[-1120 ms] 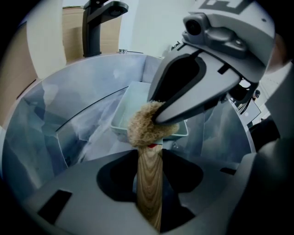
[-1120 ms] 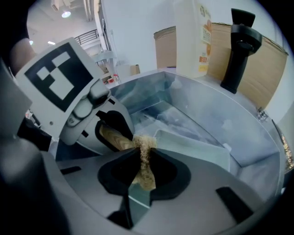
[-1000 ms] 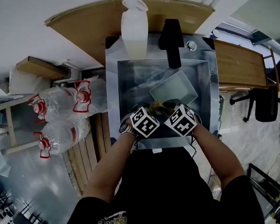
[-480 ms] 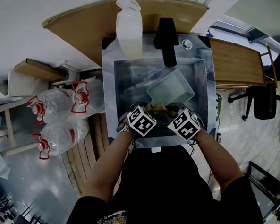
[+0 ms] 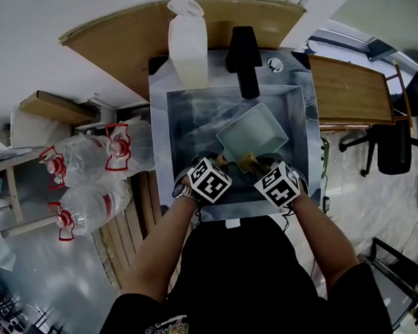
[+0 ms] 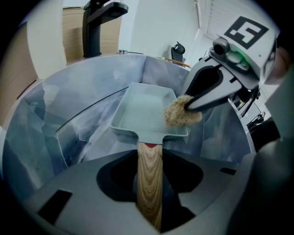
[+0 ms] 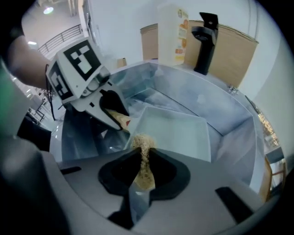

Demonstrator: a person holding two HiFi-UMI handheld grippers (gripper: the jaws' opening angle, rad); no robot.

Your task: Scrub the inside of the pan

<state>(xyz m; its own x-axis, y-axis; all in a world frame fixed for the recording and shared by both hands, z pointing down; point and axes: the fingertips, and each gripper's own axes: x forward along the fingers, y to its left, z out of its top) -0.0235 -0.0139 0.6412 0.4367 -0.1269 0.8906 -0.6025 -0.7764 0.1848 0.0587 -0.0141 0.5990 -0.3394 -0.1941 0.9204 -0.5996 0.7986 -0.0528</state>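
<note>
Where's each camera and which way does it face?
Head view: on the person's head, steeply down into the steel sink; forearms, left tool, right tool show.
Left gripper view: on the left tool, along the pale green rectangular pan's wooden handle; own jaws show.
Right gripper view: on the right tool, facing its tan scrub pad; own jaws show.
Shared: both gripper views show the pan.

Legible text: none. Orange-printed bottle (image 7: 176, 34) label, red jug (image 5: 88, 145) labels and shirt (image 5: 166, 333) print too small or blurred to read
</note>
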